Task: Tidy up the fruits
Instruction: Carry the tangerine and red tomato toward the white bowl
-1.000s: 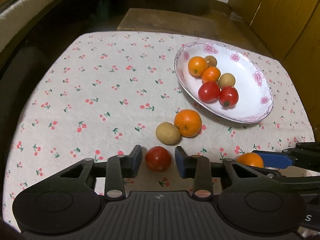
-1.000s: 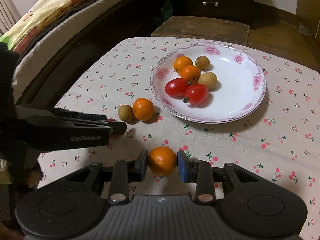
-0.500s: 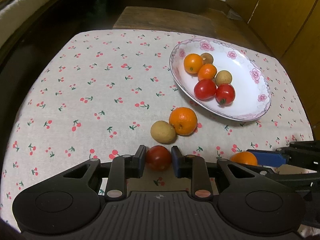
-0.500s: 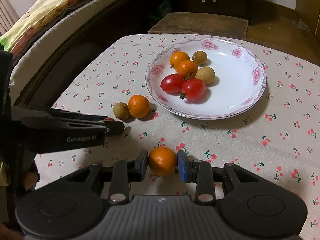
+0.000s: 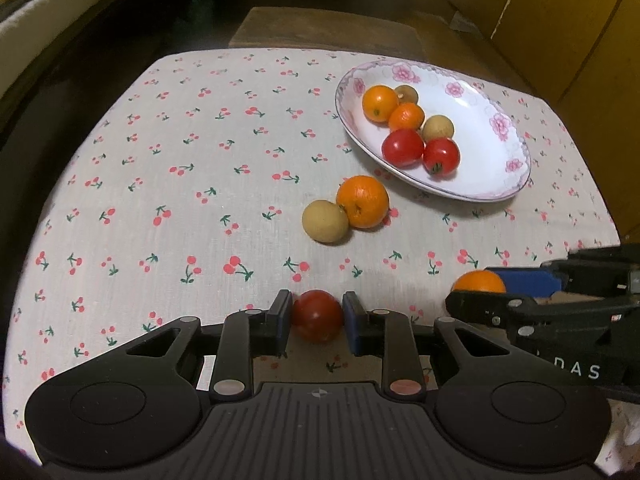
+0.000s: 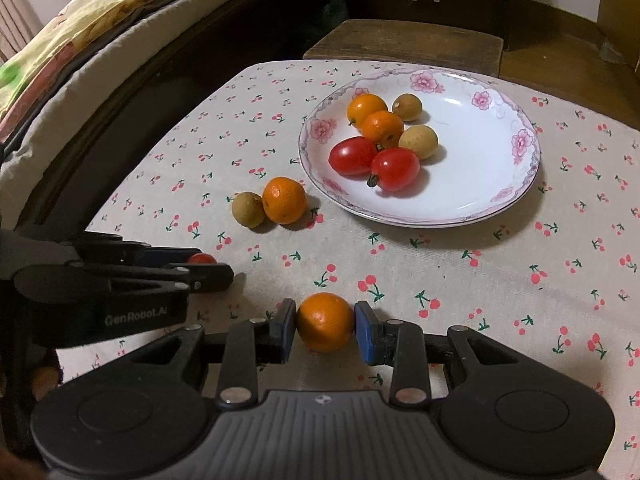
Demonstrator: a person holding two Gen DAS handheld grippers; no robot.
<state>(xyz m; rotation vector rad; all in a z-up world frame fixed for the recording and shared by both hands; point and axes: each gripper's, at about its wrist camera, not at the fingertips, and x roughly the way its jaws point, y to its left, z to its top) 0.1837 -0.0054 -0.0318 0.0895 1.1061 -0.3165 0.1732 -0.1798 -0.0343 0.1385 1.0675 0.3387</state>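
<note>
Red tomato (image 5: 317, 315) pinched, left claw (image 5: 316, 322) | orange (image 6: 325, 322) pinched, right claw (image 6: 325, 330) | cloth (image 5: 160, 168) leftward bare

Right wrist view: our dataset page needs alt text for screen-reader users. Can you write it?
The right gripper is shut on an orange just above a cherry-print tablecloth. Beyond it a floral plate holds two oranges, two tomatoes and two small tan fruits; another orange and tan fruit sit touching beside the plate. The left gripper enters from the left, holding a tomato.
</note>
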